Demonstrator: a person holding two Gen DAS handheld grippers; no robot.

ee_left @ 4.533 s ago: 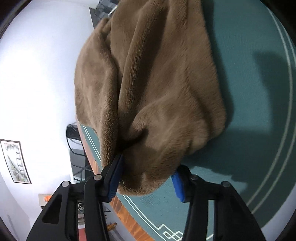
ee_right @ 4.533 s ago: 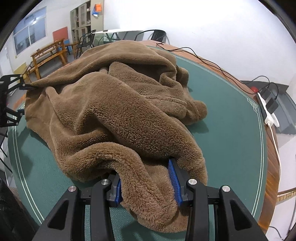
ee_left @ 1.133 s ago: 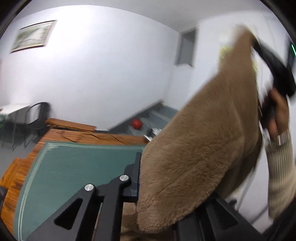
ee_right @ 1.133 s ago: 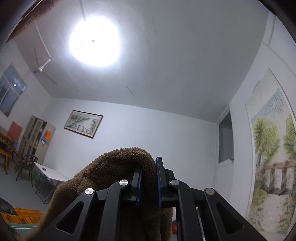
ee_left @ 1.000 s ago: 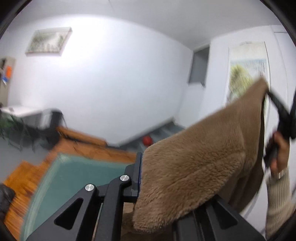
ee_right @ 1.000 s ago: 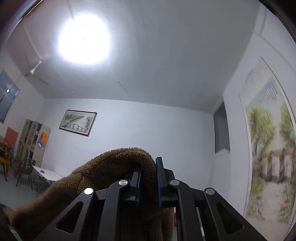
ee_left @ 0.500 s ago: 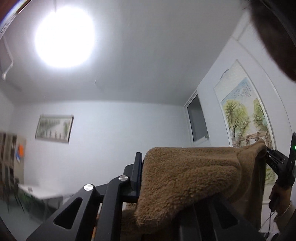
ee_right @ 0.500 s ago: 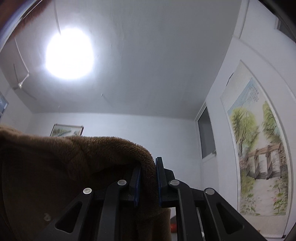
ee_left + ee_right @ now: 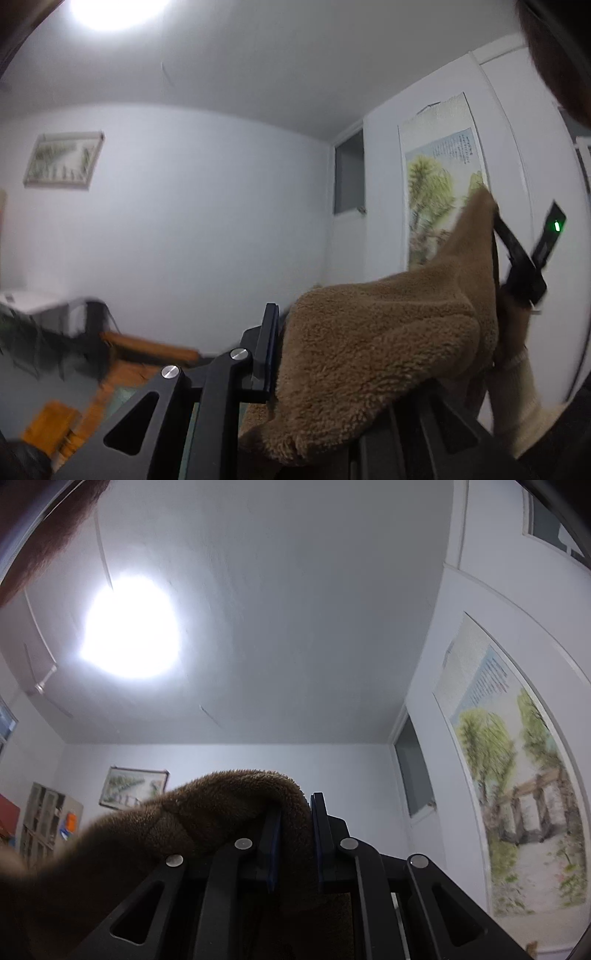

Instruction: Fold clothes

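The left gripper (image 9: 325,354) and right gripper (image 9: 293,842) are both clamping the brown fleece garment (image 9: 373,354), which is hanging stretched between them in the air.

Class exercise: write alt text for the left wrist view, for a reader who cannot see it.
A brown fleece garment is draped over the left tool and stretches up to the right tool, held in a hand at right. Behind are white walls, a scroll painting and a blurred wooden table.
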